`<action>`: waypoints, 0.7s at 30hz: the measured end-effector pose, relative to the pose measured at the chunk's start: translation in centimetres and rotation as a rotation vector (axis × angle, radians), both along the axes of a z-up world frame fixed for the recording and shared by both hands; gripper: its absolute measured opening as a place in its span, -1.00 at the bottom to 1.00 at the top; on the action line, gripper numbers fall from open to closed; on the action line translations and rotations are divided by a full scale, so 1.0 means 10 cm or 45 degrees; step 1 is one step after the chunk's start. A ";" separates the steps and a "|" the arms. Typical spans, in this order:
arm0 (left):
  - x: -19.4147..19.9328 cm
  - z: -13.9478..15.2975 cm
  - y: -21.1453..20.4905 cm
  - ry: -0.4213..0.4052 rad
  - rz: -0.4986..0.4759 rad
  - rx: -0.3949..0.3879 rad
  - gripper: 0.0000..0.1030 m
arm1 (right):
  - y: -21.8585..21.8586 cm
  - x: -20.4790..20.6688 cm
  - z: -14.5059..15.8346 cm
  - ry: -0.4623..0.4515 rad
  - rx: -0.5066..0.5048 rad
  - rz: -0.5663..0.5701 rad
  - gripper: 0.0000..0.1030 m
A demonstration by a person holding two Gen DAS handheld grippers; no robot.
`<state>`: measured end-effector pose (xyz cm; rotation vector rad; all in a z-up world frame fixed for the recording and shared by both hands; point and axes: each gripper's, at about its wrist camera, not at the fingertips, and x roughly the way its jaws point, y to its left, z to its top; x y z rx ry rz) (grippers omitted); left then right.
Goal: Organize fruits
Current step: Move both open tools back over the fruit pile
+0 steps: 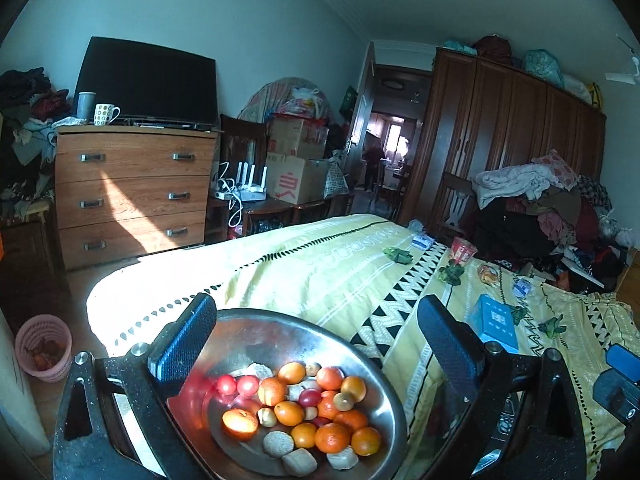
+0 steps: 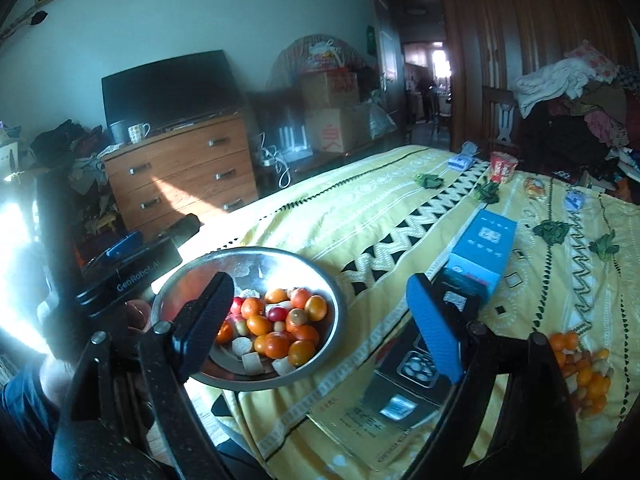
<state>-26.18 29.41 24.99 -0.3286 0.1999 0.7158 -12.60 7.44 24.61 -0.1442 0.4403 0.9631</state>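
Fruits (image 2: 276, 328) are heaped in a steel bowl (image 2: 332, 288) that is set on the near corner of a bed covered by a yellow patterned spread (image 2: 360, 208), while a second loose pile of fruit (image 2: 584, 376) is seen lying on the spread at the right edge of the right wrist view, well apart from the bowl. Both grippers are held with fingers spread wide and nothing between them. The left gripper (image 1: 316, 344) is poised just above the bowl. The right gripper (image 2: 320, 316) is judged nearer to the loose pile, which lies to its right, so a rightward reach is called for.
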 end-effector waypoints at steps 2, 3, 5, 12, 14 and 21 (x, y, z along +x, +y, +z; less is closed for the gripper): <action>0.06 0.07 -0.12 0.003 -0.039 0.027 0.96 | -0.29 0.00 0.06 -0.051 0.043 -0.068 0.89; 0.11 0.10 -0.18 0.013 -0.058 0.036 0.96 | -0.43 -0.01 0.07 -0.077 0.067 -0.103 0.89; 0.20 0.14 -0.32 0.027 -0.102 0.053 0.96 | -0.67 -0.02 0.08 -0.113 0.098 -0.168 0.98; 0.50 0.23 -0.96 0.066 -0.291 0.107 0.96 | -1.39 0.04 -0.15 -0.079 0.082 -0.387 0.99; 0.61 0.25 -1.22 0.084 -0.388 0.131 0.96 | -1.58 0.09 -0.31 0.002 0.037 -0.425 0.99; 1.34 -0.05 -2.23 0.251 -0.822 0.124 0.96 | -2.17 0.25 -0.80 0.214 -0.070 -0.543 0.97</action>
